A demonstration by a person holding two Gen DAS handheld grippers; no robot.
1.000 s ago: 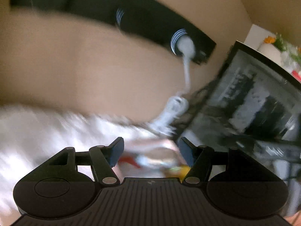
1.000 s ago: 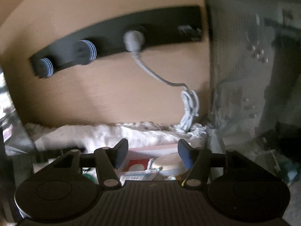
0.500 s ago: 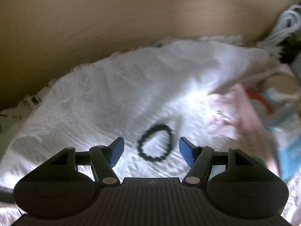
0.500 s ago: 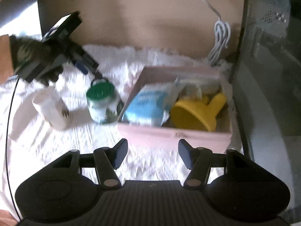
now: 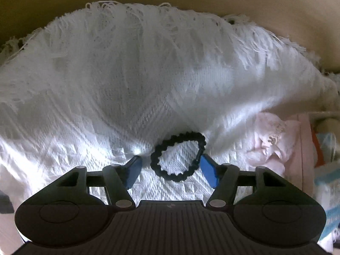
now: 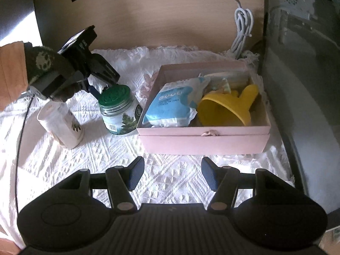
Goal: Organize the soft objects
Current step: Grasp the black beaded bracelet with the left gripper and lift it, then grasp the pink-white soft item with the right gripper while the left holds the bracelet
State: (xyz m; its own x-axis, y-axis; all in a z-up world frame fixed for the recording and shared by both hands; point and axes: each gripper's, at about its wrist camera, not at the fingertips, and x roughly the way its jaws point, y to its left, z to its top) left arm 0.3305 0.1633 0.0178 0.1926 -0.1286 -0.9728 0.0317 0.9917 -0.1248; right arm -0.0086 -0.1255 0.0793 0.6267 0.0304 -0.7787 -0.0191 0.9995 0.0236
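Note:
A black braided hair tie [image 5: 154,163] lies flat on the white woven cloth [image 5: 148,74]. My left gripper [image 5: 170,159] points steeply down with the tie between its blue pads; its jaws are closing. The right pad touches the ring's edge and the left pad stands just clear of it. In the right wrist view the left gripper [image 6: 99,89] hangs behind the jar, held by a gloved hand [image 6: 42,63]. My right gripper [image 6: 172,162] hovers open over the cloth in front of the pink box [image 6: 204,140], with nothing between its fingers.
The box holds a blue-white packet [image 6: 172,102] and a yellow funnel [image 6: 225,110]. A green-lidded jar [image 6: 118,110] and a white bottle [image 6: 61,125] stand left of it. A pale pink soft piece [image 5: 269,140] lies beside the box. A dark glass cabinet [image 6: 297,85] stands at the right.
The left gripper swung from the wall down onto the cloth and closed in on the hair tie, its jaws narrowing. The right gripper dropped to face the box, then stayed still.

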